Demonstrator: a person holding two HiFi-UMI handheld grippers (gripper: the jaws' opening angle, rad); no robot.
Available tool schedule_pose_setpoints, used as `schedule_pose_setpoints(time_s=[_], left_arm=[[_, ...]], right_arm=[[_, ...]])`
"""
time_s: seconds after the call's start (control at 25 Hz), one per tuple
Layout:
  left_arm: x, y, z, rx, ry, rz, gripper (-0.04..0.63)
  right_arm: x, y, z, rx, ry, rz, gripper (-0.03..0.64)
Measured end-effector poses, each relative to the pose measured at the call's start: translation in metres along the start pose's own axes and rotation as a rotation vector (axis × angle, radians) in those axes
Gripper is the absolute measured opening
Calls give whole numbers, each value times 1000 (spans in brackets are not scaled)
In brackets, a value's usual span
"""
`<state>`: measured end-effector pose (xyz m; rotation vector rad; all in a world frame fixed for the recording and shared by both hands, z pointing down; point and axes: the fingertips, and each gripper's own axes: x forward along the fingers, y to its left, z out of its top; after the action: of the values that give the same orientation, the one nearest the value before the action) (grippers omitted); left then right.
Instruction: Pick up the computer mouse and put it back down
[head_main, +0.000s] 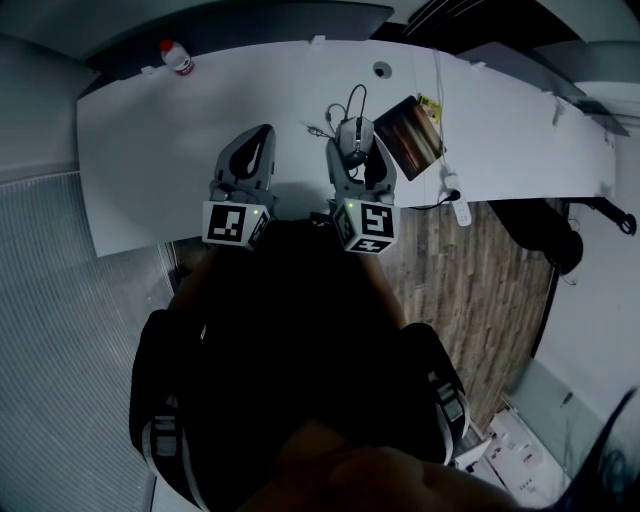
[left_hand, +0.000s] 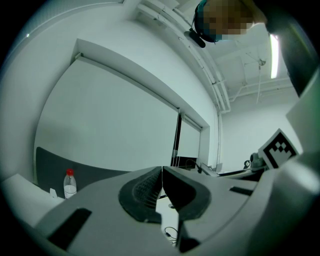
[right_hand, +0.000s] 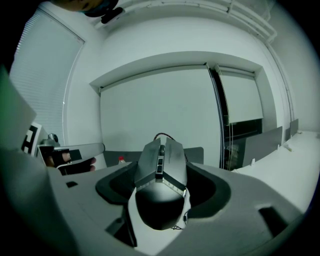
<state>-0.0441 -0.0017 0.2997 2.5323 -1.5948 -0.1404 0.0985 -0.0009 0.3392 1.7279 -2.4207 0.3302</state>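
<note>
- The computer mouse (right_hand: 160, 170) lies lengthwise between the jaws of the right gripper (head_main: 358, 148), which clamp its flanks. Its cable end points away over the white table (head_main: 140, 150) (lifted or resting, I cannot tell).
- The left gripper (left_hand: 162, 175), pressed together on nothing, hangs just beside it.
</note>
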Motion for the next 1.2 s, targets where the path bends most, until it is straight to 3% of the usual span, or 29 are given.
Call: schedule_pose_setpoints(time_s=[0.84, 1.2], left_arm=[[11, -3, -16, -38, 43, -7, 5], [9, 5, -26, -43, 60, 3, 6]], right_arm=[[10, -13, -36, 46, 73, -11, 284], [20, -9, -61, 20, 125, 3, 284]])
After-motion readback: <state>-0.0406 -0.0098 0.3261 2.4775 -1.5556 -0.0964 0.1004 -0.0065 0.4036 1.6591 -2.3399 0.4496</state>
